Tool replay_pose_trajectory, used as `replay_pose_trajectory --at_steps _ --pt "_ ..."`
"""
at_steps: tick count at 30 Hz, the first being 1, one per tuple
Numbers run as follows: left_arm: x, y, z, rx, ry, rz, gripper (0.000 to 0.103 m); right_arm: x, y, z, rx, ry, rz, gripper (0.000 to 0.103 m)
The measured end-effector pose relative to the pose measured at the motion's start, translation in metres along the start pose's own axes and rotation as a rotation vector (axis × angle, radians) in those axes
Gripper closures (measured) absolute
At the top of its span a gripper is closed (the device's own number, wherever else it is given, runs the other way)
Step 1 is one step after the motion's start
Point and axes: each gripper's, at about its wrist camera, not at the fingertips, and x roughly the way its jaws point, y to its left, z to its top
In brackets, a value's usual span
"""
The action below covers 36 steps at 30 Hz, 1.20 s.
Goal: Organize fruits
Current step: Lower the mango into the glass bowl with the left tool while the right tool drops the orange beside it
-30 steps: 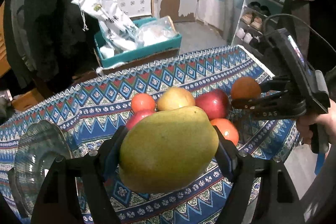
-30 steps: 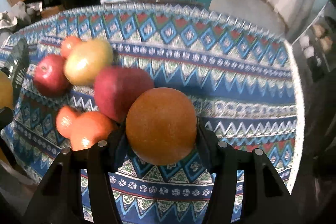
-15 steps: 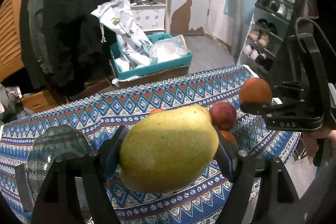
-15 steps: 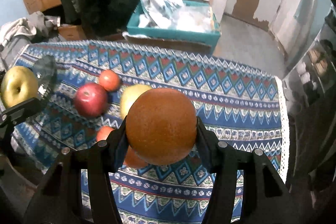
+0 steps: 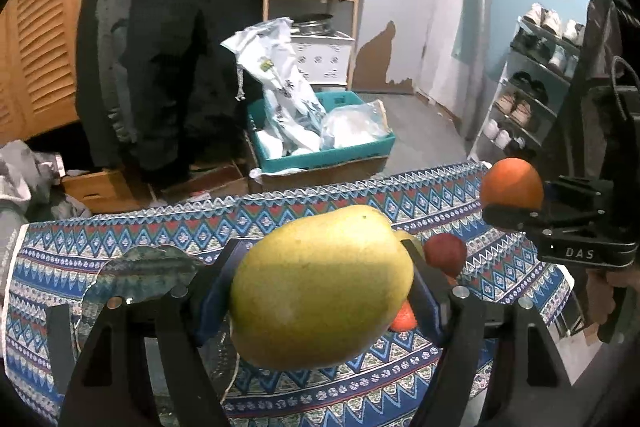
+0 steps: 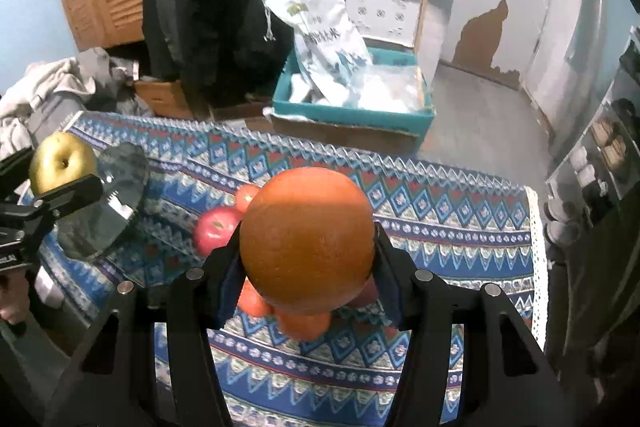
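Fruit count, taken from both wrist views.

Orange (image 6: 308, 243) — one, large.
Yellow-green fruit (image 5: 320, 287): one was counted in full. A yellowish sliver (image 5: 412, 241) behind it may be a second; this could not be confirmed.
Red apples (image 6: 214, 229): two were counted, the second apple (image 6: 370, 293) seen only as an edge.
Small orange-red fruits (image 6: 246, 197): three were counted; their kind was not resolved.
Glass dish (image 6: 108, 203) — one.
Teal crate (image 6: 352, 115): one.
Printed sack (image 6: 324, 27): one.
Patterned tablecloth (image 6: 460, 227): one.
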Motion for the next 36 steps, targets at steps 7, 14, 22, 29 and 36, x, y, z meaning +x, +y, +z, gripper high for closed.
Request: replay_pose_trajectory --at_steps 7,14,22,29,36 --pt "-0.009 0.019 0.0 -0.026 -0.016 0.023 0.025 -0.006 0.025 0.016 -0.026 -0.028 0.042 0.047" --pt "-0.022 0.04 0.001 -0.051 -0.038 0.058 0.025 -0.005 0.053 0.033 -0.058 -0.044 0.086 0.047" --pt "-0.03 0.076 -0.003 -0.108 -0.039 0.111 0.025 0.012 0.086 0.051 -0.079 -0.027 0.134 0.047" --pt "-0.031 0.113 -0.015 -0.169 -0.02 0.159 0.025 0.035 0.123 0.065 -0.112 -0.001 0.187 0.047" --pt "-0.029 0.153 -0.032 -0.222 0.015 0.235 0.025 0.06 0.163 0.074 -0.15 0.043 0.23 0.047"
